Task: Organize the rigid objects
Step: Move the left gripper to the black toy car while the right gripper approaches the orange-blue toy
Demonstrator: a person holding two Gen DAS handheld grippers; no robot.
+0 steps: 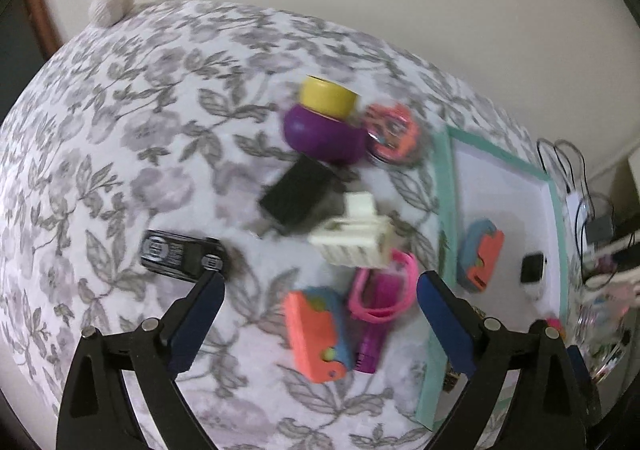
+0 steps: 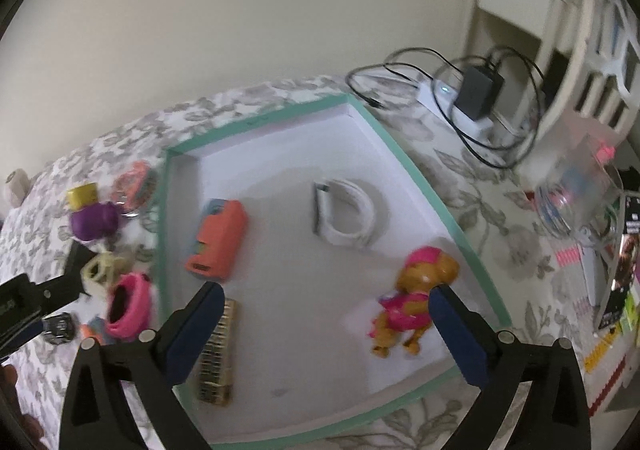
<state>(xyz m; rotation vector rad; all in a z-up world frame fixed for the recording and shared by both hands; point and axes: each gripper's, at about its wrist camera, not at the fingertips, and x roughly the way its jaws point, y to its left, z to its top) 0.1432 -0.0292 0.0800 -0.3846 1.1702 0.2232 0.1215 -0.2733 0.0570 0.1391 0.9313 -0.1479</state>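
Note:
A white box with a teal rim point(image 2: 420, 177) lies on the floral cloth; it also shows in the left wrist view point(image 1: 442, 209). Inside it are an orange-and-blue toy point(image 2: 218, 240), a white coiled band point(image 2: 348, 217), a pup figure point(image 2: 412, 298) and a small keyboard point(image 2: 218, 350). My right gripper point(image 2: 324, 290) is open and empty above the box. My left gripper point(image 1: 320, 282) is open and empty above a second orange-and-blue toy point(image 1: 316, 334) and a pink-handled purple item point(image 1: 380, 306). A cream toy point(image 1: 356, 240), a black block point(image 1: 300, 189), a purple-and-yellow pot point(image 1: 320, 125) and a round pink tin point(image 1: 392, 133) lie beyond.
A black device point(image 1: 180, 256) lies left of my left gripper. A yarn ball point(image 1: 112, 5) sits at the far table corner. A charger with cables point(image 2: 476, 89) and a clear container point(image 2: 576, 185) stand right of the box. A wall runs behind.

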